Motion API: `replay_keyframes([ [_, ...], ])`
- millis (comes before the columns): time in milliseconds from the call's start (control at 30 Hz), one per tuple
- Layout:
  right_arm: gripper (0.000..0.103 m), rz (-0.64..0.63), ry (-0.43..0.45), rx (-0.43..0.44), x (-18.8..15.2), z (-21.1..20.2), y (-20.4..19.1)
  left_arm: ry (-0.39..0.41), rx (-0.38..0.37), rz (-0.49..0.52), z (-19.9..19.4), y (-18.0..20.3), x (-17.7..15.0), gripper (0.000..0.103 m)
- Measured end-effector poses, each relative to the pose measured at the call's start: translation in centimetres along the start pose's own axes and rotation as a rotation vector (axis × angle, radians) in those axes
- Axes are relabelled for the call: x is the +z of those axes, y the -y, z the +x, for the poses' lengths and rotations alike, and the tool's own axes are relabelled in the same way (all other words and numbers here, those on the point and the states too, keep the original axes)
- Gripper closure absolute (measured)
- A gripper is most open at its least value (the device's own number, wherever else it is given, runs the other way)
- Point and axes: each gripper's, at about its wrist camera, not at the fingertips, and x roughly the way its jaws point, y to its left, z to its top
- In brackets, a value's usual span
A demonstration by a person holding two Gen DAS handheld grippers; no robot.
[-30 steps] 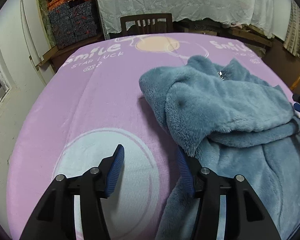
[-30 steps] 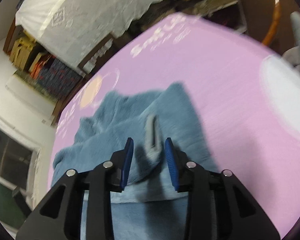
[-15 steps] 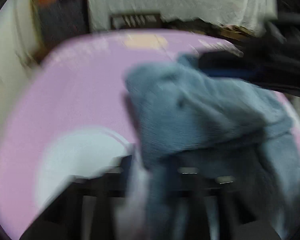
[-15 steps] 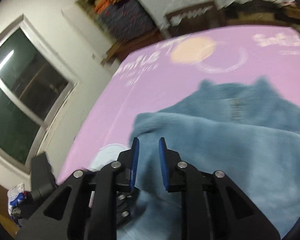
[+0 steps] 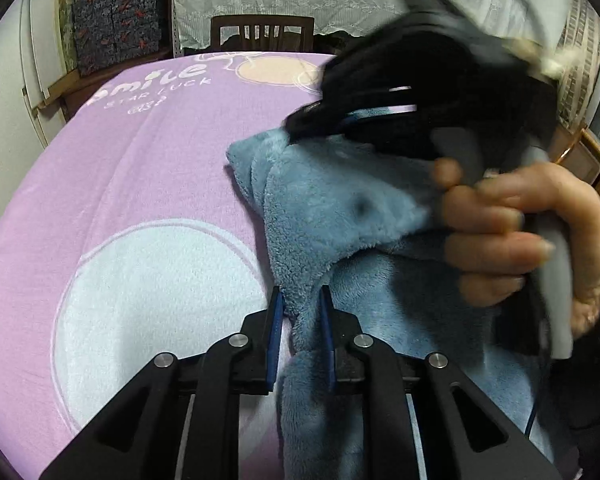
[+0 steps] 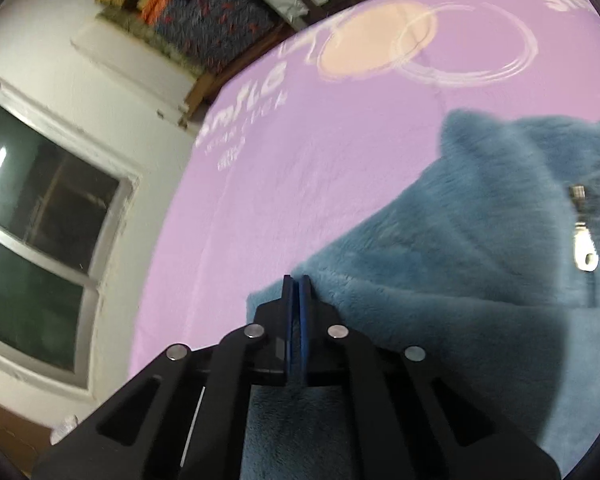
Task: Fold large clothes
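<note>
While the blue fleece garment [image 5: 340, 216] lies bunched on the pink-blanketed bed [image 5: 140, 160], the left claw [image 5: 300, 332] pinches its thick edge; the right claw [image 6: 296, 312], fully closed, seemingly nips another. Soft, bulky, floppy: grip hems.

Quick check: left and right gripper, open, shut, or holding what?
Left gripper: shut on a fold of the fluffy blue fleece garment.
Right gripper: shut at the fleece's edge; a grip cannot be told.
</note>
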Motion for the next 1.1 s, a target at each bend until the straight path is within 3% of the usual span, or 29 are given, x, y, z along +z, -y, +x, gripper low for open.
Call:
replay_keyframes([
  [100,0.096,-0.016,0.048,0.016,-0.4,-3.5,0.3,0.065,-0.024,-0.051,-1.9,-1.0,0.6,0.082],
  [233,0.095,-0.088,0.086,-0.048,-2.7,-9.2,1.3,0.161,0.014,-0.036,-3.8,-0.2,2.4,0.060],
  [433,0.092,-0.070,0.091,-0.131,-6.2,-13.1,4.6,0.102,0.040,0.034,0.1,3.5,5.2,0.056],
  [567,0.092,-0.004,0.090,-0.169,-7.1,-13.9,8.0,0.049,0.073,0.038,3.0,3.8,4.6,0.054],
  [733,0.103,0.073,0.094,-0.114,-8.2,-15.3,12.5,0.033,0.049,0.036,3.2,2.5,4.1,0.053],
  [833,0.103,0.142,0.115,-0.064,-8.9,-16.7,14.9,0.043,0.065,0.052,2.8,3.0,3.2,0.052],
  [967,0.103,0.180,0.153,-0.063,-9.7,-18.8,16.7,0.041,0.055,0.035,2.5,2.8,2.9,0.051],
  [1000,0.103,0.188,0.159,-0.064,-9.8,-19.2,17.1,0.039,0.049,0.022,2.3,2.5,2.8,0.049],
  [1100,0.103,0.221,0.183,-0.094,-10.8,-21.1,18.0,0.016,0.058,-0.033,1.8,1.3,2.3,0.030],
])
